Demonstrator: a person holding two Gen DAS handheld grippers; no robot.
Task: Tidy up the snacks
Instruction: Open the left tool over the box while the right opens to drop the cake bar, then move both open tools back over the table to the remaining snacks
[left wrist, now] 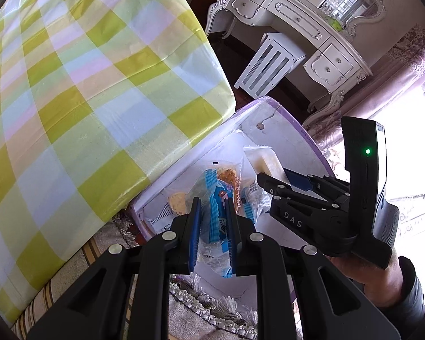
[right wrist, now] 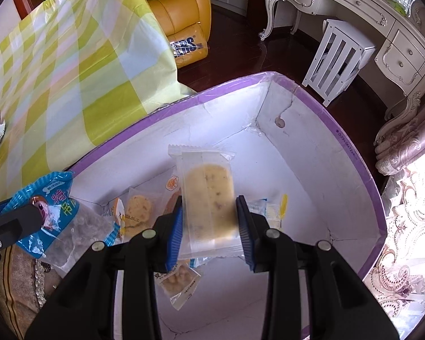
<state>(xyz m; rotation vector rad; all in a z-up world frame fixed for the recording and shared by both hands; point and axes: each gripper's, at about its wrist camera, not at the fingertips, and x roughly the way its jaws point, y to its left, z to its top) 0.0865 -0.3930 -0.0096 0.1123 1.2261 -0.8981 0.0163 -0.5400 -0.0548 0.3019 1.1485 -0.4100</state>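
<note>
Both grippers held wrapped snacks above a purple-rimmed white box.

The left gripper (left wrist: 212, 221) pinched a blue snack packet (left wrist: 216, 212) between its blue ribbed pads; the right gripper (right wrist: 209, 226) clamped a clear-wrapped pale cake bar (right wrist: 209, 198), both held over the box (right wrist: 311, 153). Only the right wrist view showed the box's cracked white interior, the loose round biscuit packs (right wrist: 138, 206) on its floor, a yellow leather armchair (right wrist: 181, 8) at far left, and the blue packet's crimped edge and cartoon print. Only the left wrist view showed "DAS" lettering and a green light on the right gripper's body. A glossy green-checked tablecloth (left wrist: 85, 85) lay to the left; an ornate white dresser (left wrist: 297, 28) stood at far right.
</note>
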